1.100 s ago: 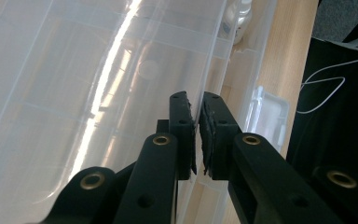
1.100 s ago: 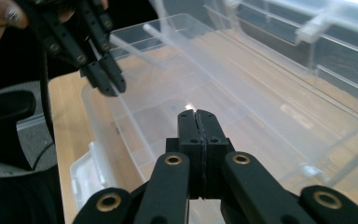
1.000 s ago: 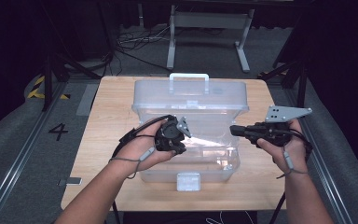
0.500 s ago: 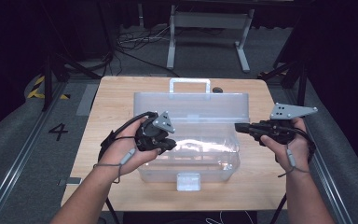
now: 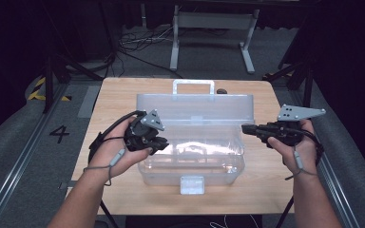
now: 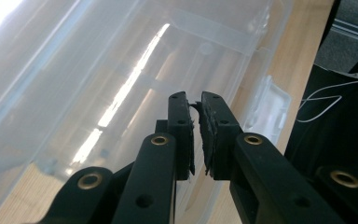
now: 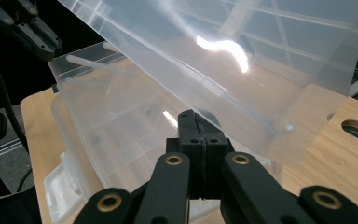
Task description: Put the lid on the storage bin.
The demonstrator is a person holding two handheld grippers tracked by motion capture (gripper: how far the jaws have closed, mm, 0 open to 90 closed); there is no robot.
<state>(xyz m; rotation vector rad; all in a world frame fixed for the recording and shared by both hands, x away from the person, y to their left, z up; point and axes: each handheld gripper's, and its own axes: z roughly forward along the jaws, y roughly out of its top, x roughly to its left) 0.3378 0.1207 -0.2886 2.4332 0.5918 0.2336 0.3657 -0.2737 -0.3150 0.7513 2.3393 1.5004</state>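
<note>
Leftward went my left gripper (image 5: 156, 142), off the clear plastic box (image 5: 195, 142) to its left rim, fingers slightly apart, just reopening, empty. Box sat mid-desk (image 5: 119, 95), lid up. Right gripper (image 5: 247, 129), fingers together, hovered at its right rim.

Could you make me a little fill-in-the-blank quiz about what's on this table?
1. The clear plastic storage box stands with its hinged lid ____.
2. The box rests on a light ____ table.
3. The right gripper has its jaws ____.
4. The box's white latch faces ____ the person.

Missing words: open; wooden; shut; toward
</note>
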